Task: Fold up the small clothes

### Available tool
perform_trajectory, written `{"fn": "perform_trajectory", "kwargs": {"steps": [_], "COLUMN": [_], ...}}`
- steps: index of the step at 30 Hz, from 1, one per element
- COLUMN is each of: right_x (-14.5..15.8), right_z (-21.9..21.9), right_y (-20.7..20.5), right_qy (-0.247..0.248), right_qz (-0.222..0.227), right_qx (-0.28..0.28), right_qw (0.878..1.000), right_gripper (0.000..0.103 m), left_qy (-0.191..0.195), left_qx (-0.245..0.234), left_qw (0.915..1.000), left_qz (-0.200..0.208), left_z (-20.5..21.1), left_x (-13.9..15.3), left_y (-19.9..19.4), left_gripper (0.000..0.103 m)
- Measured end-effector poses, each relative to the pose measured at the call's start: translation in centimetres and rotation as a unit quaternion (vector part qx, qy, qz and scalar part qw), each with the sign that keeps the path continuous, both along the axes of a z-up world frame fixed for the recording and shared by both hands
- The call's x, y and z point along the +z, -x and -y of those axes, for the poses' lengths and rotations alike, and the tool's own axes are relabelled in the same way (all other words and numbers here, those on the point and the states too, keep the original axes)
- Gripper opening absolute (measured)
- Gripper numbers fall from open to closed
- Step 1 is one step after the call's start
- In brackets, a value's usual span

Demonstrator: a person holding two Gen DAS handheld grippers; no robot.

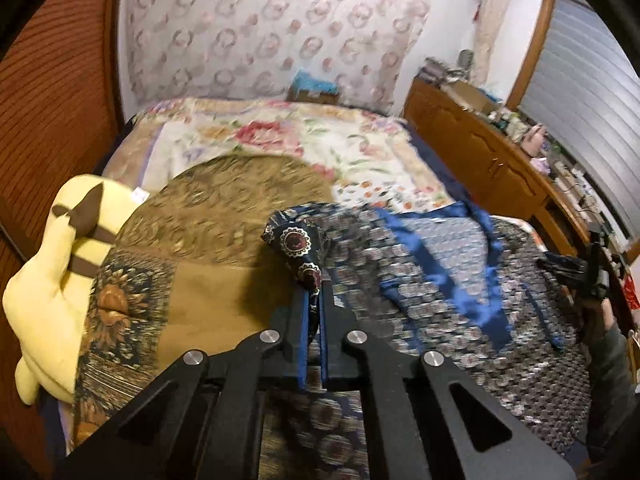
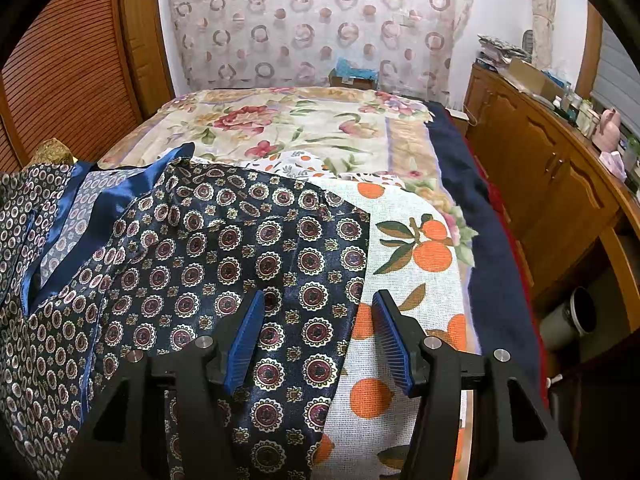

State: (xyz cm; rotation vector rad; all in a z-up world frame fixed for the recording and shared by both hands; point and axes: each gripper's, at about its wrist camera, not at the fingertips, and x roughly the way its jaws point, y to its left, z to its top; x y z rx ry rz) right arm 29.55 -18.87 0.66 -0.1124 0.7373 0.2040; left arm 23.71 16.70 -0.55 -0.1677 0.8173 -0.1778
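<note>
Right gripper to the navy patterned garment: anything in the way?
Nothing visible. The right gripper is open directly over the navy patterned garment, whose right edge lies between the jaws on the orange-print sheet. The left gripper is already shut on a bunched corner of the same garment.

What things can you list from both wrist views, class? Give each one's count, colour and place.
patterned garment: one, navy with medallions and blue trim, spread on the bed
orange-print cloth: one, white and orange, beneath the garment
floral cover: one, cream and pink, far end of bed
plush toy: one, yellow, bed's left edge
cabinet: one, brown wood, right wall
left tool: one, black, shut on the garment
right tool: one, black, open above the garment's edge
</note>
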Motion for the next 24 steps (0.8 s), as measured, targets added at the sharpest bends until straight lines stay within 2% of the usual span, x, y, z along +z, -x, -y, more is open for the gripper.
{"fn": "perform_trajectory", "kwargs": {"steps": [8, 12, 15, 18, 20, 21, 24], "right_x": [0.0, 0.1, 0.4, 0.6, 0.7, 0.7, 1.0], "right_z": [-0.1, -0.1, 0.4, 0.0, -0.5, -0.8, -1.7], "right_y": [-0.1, -0.7, -2.0, -2.8, -2.8, -2.6, -1.0], "right_qy": [0.002, 0.007, 0.0, 0.002, 0.005, 0.004, 0.02], "right_qz": [0.0, -0.003, -0.013, -0.021, -0.02, -0.019, 0.011], "right_qx": [0.0, 0.02, 0.015, 0.025, 0.031, 0.037, 0.033], "right_qw": [1.0, 1.0, 1.0, 0.999, 0.999, 0.999, 0.999], "right_gripper": [0.058, 0.058, 0.058, 0.042, 0.024, 0.009, 0.003], "left_qy": [-0.034, -0.04, -0.034, -0.023, -0.022, -0.02, -0.014], "left_qx": [-0.038, -0.05, -0.064, -0.068, -0.069, -0.069, -0.069], "left_qw": [0.998, 0.997, 0.9962, 0.9962, 0.996, 0.996, 0.9959], "left_qz": [0.037, 0.044, 0.049, 0.05, 0.051, 0.052, 0.057], "left_z": [4.0, 5.4, 6.3, 6.6, 6.7, 6.8, 6.8], "left_x": [2.0, 2.1, 2.0, 1.8, 1.7, 1.7, 1.5], "left_y": [2.0, 2.6, 3.4, 4.1, 4.7, 5.1, 6.6], "left_gripper": [0.003, 0.003, 0.003, 0.003, 0.003, 0.003, 0.003]}}
